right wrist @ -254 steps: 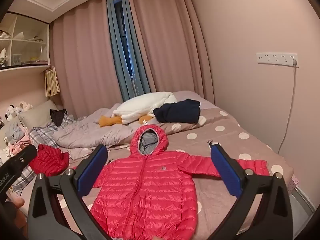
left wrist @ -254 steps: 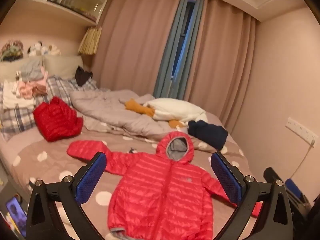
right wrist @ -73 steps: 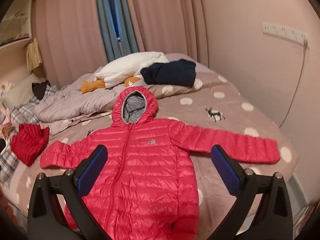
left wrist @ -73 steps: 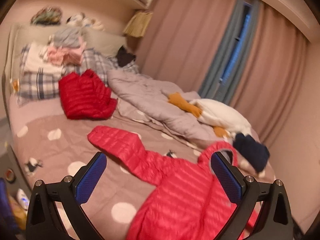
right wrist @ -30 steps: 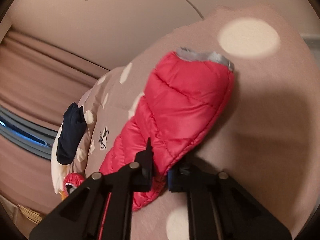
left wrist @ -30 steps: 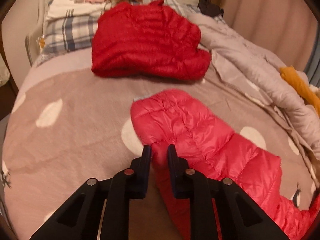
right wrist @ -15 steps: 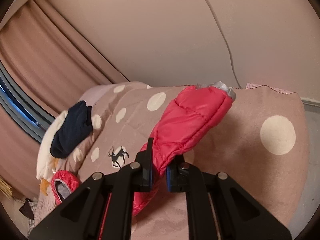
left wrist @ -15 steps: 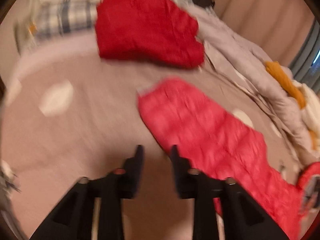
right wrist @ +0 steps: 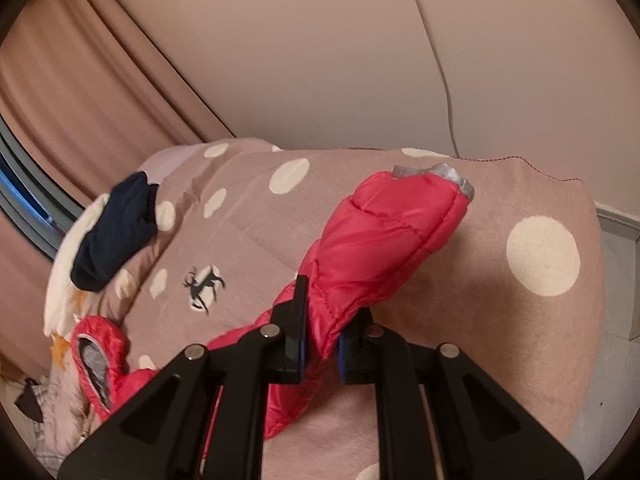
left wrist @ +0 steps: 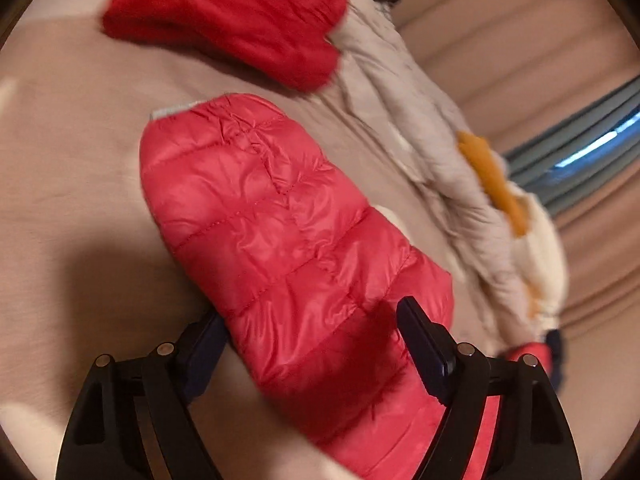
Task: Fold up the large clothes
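A: Where is the red jacket, and how is it held?

B: Its right sleeve [right wrist: 384, 240] is pinched between the closed pads of the right gripper [right wrist: 322, 344], with the cuff raised ahead of the jaws. The left sleeve [left wrist: 288, 240] lies on the bed [left wrist: 72, 168] between the left gripper [left wrist: 316, 344] fingers, whose jaws have just been opening; nothing is clamped there.

A: What could go wrong?

B: The slick fabric could be pulled from the narrow pinch. If the left sleeve is not regripped, a lopsided fold is likely.
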### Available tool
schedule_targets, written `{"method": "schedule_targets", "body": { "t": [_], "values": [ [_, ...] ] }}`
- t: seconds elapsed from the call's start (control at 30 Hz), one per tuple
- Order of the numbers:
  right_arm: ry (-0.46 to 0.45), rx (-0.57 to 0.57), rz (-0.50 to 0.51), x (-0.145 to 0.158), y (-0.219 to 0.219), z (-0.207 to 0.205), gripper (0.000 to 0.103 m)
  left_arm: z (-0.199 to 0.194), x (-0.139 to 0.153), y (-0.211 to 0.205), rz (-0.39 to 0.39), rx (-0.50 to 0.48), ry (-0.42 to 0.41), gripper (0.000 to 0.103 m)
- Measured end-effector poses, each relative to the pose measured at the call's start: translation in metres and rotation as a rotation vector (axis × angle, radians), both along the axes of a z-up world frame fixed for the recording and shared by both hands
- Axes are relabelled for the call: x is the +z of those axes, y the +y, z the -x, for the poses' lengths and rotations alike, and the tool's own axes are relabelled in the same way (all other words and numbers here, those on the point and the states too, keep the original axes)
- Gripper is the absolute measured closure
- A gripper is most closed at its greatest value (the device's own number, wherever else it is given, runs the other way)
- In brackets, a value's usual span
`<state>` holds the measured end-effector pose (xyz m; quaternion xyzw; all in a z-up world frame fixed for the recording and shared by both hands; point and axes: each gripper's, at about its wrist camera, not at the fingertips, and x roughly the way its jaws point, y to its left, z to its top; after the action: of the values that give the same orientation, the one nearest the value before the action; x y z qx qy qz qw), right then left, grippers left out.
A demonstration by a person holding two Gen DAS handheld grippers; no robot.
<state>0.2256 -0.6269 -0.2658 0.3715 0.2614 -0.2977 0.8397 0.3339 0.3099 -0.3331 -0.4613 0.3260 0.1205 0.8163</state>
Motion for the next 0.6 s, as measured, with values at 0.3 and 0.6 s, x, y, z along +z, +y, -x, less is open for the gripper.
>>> {"method": "schedule_targets", "body": {
  "t": [0.3, 0.6],
  "values": [
    [0.001, -0.007, 0.022, -0.002, -0.003, -0.007, 0.092, 0.003, -0.001, 0.015, -0.016, 0.186, 0.049, 0.093],
    [0.042, 0.047, 0.049, -0.002, 0.003, -0.006, 0.089, 0.012, -0.011, 0.004, 0.236, -0.038, 0.016, 0.044]
  ]
}}
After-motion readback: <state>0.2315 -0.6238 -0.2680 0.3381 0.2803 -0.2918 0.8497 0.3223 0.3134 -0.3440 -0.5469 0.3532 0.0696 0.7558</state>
